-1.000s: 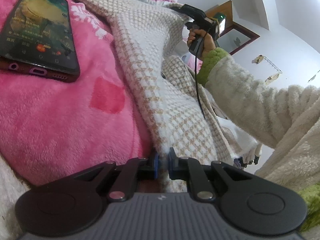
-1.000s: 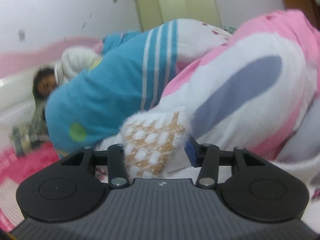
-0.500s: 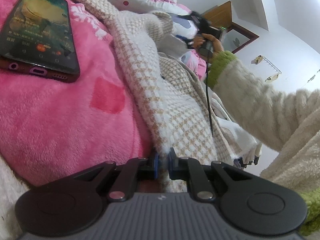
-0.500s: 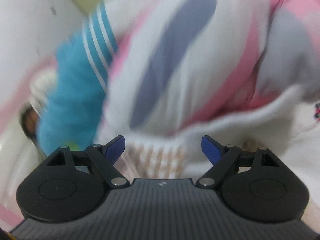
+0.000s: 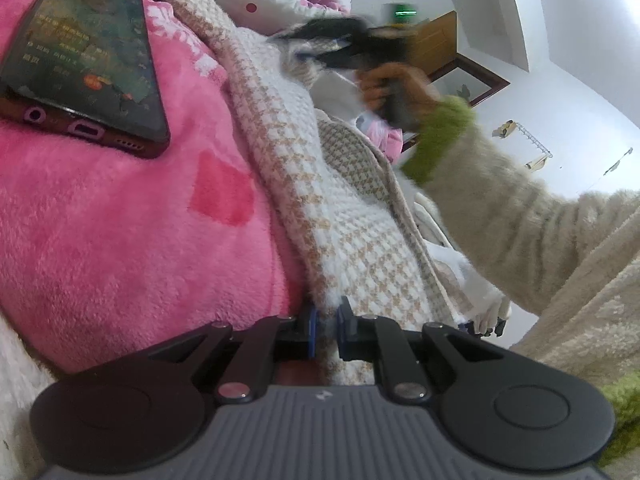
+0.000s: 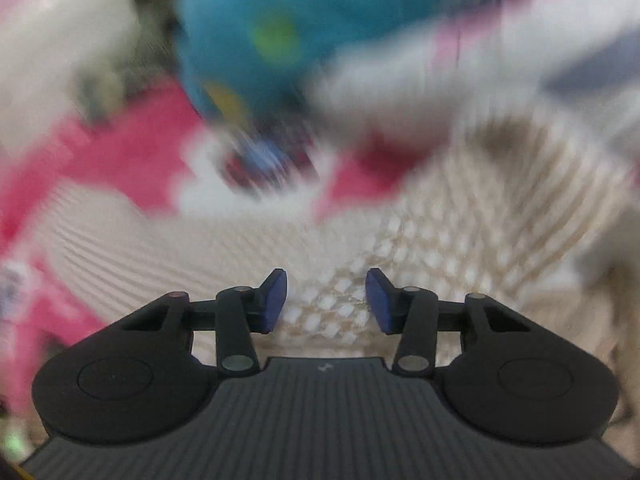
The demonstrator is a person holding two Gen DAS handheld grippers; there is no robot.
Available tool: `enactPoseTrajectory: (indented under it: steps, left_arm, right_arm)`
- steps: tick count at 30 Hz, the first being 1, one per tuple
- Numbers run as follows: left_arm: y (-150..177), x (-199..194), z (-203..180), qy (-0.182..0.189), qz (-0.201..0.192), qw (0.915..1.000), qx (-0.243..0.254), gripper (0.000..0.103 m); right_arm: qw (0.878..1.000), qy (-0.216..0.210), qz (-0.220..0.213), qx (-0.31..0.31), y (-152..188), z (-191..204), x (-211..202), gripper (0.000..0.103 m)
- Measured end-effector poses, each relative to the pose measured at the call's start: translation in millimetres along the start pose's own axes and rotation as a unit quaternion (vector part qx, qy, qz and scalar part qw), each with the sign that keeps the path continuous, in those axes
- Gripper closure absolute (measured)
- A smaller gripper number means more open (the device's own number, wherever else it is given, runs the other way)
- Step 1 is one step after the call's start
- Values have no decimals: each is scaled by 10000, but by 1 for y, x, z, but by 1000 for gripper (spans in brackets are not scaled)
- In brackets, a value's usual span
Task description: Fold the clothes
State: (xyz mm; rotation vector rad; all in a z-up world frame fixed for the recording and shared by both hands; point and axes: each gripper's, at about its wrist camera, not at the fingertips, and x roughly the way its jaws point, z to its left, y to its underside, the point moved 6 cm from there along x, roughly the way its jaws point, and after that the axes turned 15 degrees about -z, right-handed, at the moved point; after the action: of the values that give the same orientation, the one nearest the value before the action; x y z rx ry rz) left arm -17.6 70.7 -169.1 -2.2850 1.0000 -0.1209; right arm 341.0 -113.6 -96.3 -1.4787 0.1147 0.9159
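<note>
Pink fleece blanket (image 5: 120, 248) as the carrying surface, w/ a darker pink square patch and white print near the top. Lying directly on it: dark phone (image 5: 86, 60), screen lit, upper left; beige-and-white houndstooth garment (image 5: 344, 216) draped along the blanket's right edge, running top to bottom. In right wrist view, heavily blurred: same pink surface (image 6: 132, 148) w/ the houndstooth garment (image 6: 460, 232) spread over it; blue plush item (image 6: 320, 16) farther back, contact w/ blanket unclear.

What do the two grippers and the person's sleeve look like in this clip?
Both the left gripper and the right gripper are black, with blue pads, silver pivot pins, round side discs and a ribbed grey body. The sleeve is fluffy cream fleece with a green cuff.
</note>
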Motion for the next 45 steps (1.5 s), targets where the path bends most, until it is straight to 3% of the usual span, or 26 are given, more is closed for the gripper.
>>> enactPoseTrajectory:
  steps: [3,6,10,13,16,19,21,25,27,28,30,31,34,36,39,41,44,45]
  left_arm:
    - [-1,0,2,25,-3,10000,-26,91]
    - [-1,-1,4,60,-8,10000,-51,91]
    - [1,-2,6,89,-24,9999,-66,91]
    - [1,-2,8,116,-38,9999,-85,91]
    - [2,-1,7,144,-43,9998,-105,91]
    - [6,-8,11,165,-46,9998,-116,91]
    - [6,-8,11,174,-49,9998,-123,91]
    - [7,-10,12,198,-41,9997,-143,91]
    - [7,-11,13,214,-40,9997,-148,91]
    - [8,-11,13,226,-40,9996,-149,91]
    - [8,-13,13,254,-45,9996,-146,92]
    - [9,-13,13,270,-50,9995,-138,91]
    - [9,-15,14,318,-55,9994,-137,90]
    - [10,-16,14,342,-51,9993,-140,90]
    - [11,-18,16,351,-41,9993,-144,90]
    - [12,-19,16,342,-39,9993,-143,90]
    - [13,-21,17,324,-31,9994,-146,90]
    - [13,-22,17,318,-29,9994,-145,90]
  right_arm:
    - [9985,374,361,165,29,-20,45,64]
    - [9970,616,296,361,20,-21,41,64]
    - [9950,719,-179,-666,-8,30,20,61]
    - [9897,-405,-706,-1177,-29,106,3,57]
    - [9593,-1612,-870,-2147,-28,211,6,39]
    - [9085,-2516,-956,-3197,-2,310,20,30]
    - [8836,-2806,-887,-3642,12,358,39,30]
    - [8630,-2867,-697,-4101,32,417,93,34]
    - [8773,-2743,-438,-3913,34,415,117,60]
    - [8863,-2725,-299,-3732,34,412,127,64]
    - [9072,-2724,-171,-3202,24,403,136,91]
    - [9193,-2772,-259,-2782,11,395,132,94]
    - [9408,-2983,-740,-1433,-33,371,112,94]
    - [9366,-3280,-1018,-700,-58,361,101,94]
    - [9285,-3473,-1231,-462,-65,369,101,94]
    - [9303,-3501,-845,-693,-42,387,121,89]
    - [9399,-3296,246,-858,5,401,159,83]
    - [9412,-3286,275,-728,6,398,157,83]
